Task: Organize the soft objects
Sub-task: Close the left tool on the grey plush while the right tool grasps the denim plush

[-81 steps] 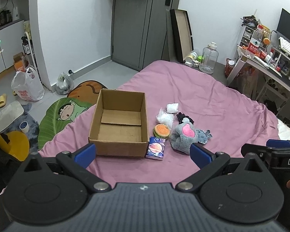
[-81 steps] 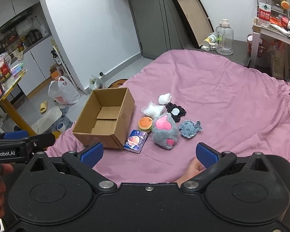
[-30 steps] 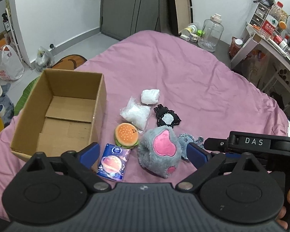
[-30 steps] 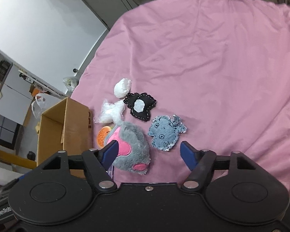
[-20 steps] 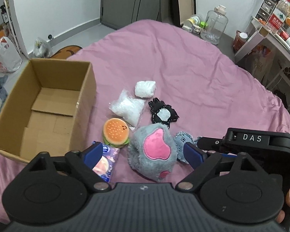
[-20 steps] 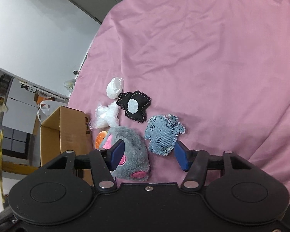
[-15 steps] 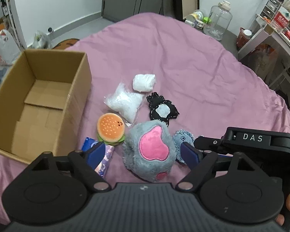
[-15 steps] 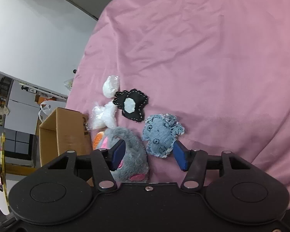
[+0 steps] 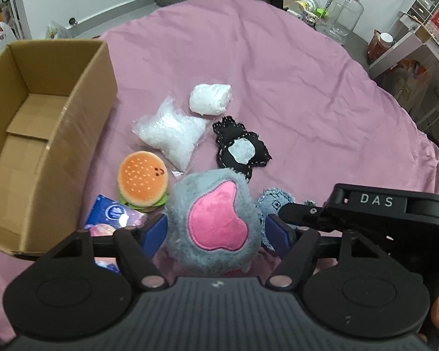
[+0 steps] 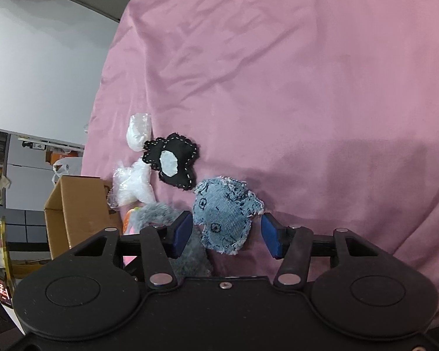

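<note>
Soft objects lie on a pink bed next to an open cardboard box [image 9: 44, 134]. My left gripper [image 9: 216, 235] is open, its blue pads on either side of a grey plush with a pink patch [image 9: 215, 220]. My right gripper [image 10: 226, 234] is open, its pads on either side of a denim toy [image 10: 224, 213], which also shows in the left wrist view [image 9: 270, 200]. A burger plush [image 9: 143, 181], a black felt toy [image 9: 240, 150], a clear bag of white filling [image 9: 172, 134], a white wad [image 9: 210, 99] and a blue packet [image 9: 111, 215] lie around them.
The box is empty and stands at the bed's left edge; it also shows in the right wrist view [image 10: 79, 213]. Beyond the bed's far end are a large water jug [image 9: 341, 14] and a cluttered desk [image 9: 424, 38]. The floor drops off left of the bed.
Both grippers have moved forward and down onto the pile. The left now brackets the grey plush and the right brackets the denim toy. Both jaws have narrowed.
</note>
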Tool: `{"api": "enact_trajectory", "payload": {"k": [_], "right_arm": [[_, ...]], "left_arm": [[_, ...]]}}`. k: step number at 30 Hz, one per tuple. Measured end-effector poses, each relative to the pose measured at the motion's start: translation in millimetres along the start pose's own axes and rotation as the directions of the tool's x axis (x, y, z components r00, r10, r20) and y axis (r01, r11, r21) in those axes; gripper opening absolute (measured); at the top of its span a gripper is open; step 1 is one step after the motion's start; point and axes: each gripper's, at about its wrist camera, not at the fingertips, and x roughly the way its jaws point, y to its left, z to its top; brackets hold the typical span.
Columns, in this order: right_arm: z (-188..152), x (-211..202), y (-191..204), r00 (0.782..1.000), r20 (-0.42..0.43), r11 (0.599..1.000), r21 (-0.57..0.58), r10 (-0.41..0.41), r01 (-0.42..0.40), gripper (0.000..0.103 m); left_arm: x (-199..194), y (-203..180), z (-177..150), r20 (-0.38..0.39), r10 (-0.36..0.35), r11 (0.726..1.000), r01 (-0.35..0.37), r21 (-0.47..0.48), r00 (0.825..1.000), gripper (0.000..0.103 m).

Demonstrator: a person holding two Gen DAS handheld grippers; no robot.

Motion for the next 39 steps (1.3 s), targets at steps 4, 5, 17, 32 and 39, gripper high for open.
{"api": "enact_trajectory", "payload": {"k": [4, 5, 17, 32, 39], "right_arm": [[3, 8, 2, 1.000, -0.008, 1.000, -0.006, -0.011, 0.011, 0.053], [4, 10, 1, 1.000, -0.011, 1.000, -0.005, -0.015, 0.015, 0.053], [-1, 12, 9, 0.999, 0.006, 0.998, -0.051, -0.034, 0.034, 0.021], [-19, -32, 37, 0.996, 0.092, 0.992, -0.127, 0.018, -0.006, 0.017], [-37, -51, 56, 0.992, 0.118, 0.985, -0.169, 0.041, -0.021, 0.017]], "left_arm": [[11, 2, -2, -0.024, -0.016, 1.000, 0.016, -0.027, 1.000, 0.059], [13, 4, -2, -0.027, -0.023, 0.999, 0.022, -0.040, 0.999, 0.059], [-3, 12, -3, 0.024, -0.065, 0.994, 0.067, -0.085, 0.998, 0.047], [-57, 16, -4, 0.138, -0.058, 0.998, 0.062, -0.026, 0.989, 0.047], [-77, 25, -5, 0.167, -0.058, 0.998, 0.061, -0.016, 0.984, 0.047]]}}
